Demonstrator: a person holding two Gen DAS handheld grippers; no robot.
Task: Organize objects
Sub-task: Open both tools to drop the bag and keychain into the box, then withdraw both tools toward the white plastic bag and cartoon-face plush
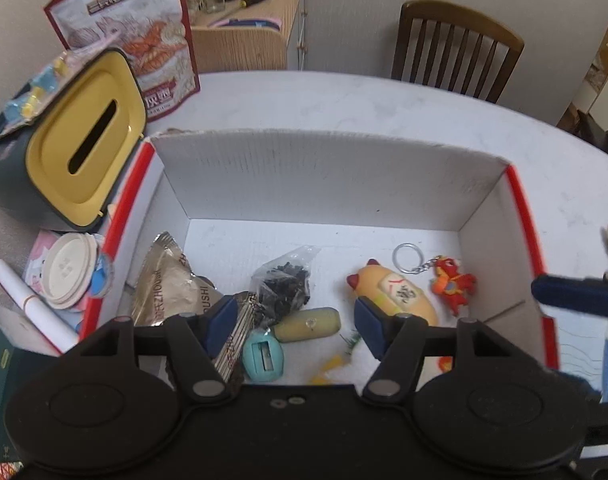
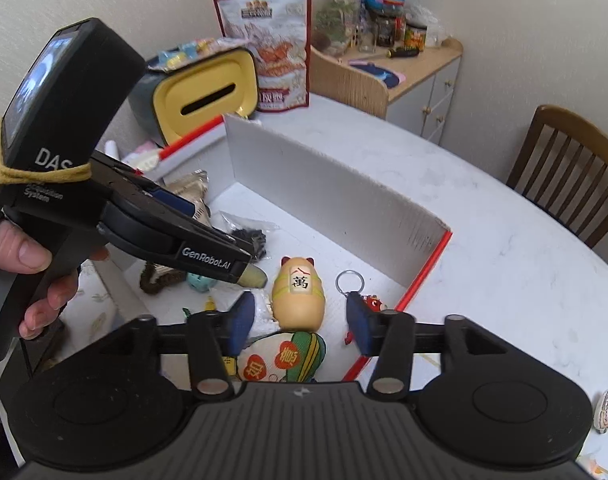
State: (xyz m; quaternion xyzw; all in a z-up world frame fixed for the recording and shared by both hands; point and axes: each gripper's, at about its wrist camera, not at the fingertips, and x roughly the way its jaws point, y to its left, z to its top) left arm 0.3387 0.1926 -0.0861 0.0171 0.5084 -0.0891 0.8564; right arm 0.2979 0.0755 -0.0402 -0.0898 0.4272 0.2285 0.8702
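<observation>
White red-edged cardboard box (image 1: 323, 176) on the table, open-topped, holding cat-shaped toy (image 1: 399, 294), red keychain (image 1: 451, 280), sharpener (image 1: 262, 354).

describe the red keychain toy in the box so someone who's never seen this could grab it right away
Look inside the white cardboard box with red edges, near its right wall. Beside the tan egg-shaped figure lies the red dragon charm, the only thing on a silver key ring.

The white table (image 1: 383, 100) carries a cardboard box (image 1: 323, 176), tissue box (image 1: 64, 148) and snack bag (image 1: 144, 40).
</observation>
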